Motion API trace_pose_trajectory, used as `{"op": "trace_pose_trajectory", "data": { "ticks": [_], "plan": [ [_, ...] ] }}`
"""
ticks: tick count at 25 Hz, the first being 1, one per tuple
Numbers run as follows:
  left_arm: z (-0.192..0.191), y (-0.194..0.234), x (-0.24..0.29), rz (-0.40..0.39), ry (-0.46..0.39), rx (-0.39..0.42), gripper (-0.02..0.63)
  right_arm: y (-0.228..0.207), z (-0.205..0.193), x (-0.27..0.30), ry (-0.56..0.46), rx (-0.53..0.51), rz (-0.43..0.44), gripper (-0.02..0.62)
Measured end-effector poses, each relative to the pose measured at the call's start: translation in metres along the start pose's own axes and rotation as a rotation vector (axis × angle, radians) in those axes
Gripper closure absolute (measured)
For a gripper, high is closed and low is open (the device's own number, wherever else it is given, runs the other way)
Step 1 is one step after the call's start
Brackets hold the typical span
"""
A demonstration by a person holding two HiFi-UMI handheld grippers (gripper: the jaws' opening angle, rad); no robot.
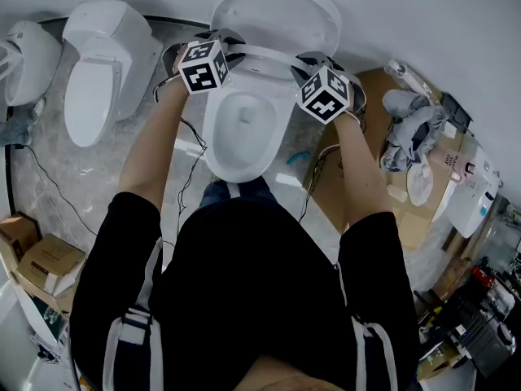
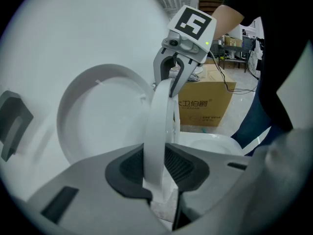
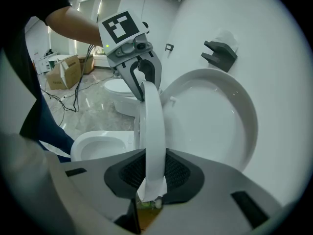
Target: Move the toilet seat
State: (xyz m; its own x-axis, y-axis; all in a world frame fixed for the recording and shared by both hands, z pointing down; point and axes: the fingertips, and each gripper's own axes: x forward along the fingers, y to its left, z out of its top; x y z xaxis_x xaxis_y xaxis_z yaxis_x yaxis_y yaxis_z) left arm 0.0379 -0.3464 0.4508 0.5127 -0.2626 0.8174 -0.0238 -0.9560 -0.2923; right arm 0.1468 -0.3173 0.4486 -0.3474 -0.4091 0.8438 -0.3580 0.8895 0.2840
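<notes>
Left gripper [image 1: 221, 47] is pinching the toilet seat [image 1: 264, 53] edge-on between its pads. The ring is standing nearly upright and running off to that gripper's right, with the raised lid [image 1: 273, 10] sitting just beyond its tips and the bowl [image 1: 244, 129] lying below. Right gripper [image 1: 316, 65] is clamping the same ring at its other side. By my reckoning, both hands should be swinging together about the hinge, not twisting, and squeezing evenly so nothing is slipping or slamming.
</notes>
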Motion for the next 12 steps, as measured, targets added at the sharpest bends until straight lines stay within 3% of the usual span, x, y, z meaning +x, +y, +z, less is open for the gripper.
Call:
{"op": "trace_pose_trajectory", "data": {
  "ticks": [12],
  "plan": [
    [0.001,0.022,0.01,0.003,-0.002,-0.024,0.491,-0.023,-0.001,0.009,-0.009,0.024,0.002,0.495]
  ]
}}
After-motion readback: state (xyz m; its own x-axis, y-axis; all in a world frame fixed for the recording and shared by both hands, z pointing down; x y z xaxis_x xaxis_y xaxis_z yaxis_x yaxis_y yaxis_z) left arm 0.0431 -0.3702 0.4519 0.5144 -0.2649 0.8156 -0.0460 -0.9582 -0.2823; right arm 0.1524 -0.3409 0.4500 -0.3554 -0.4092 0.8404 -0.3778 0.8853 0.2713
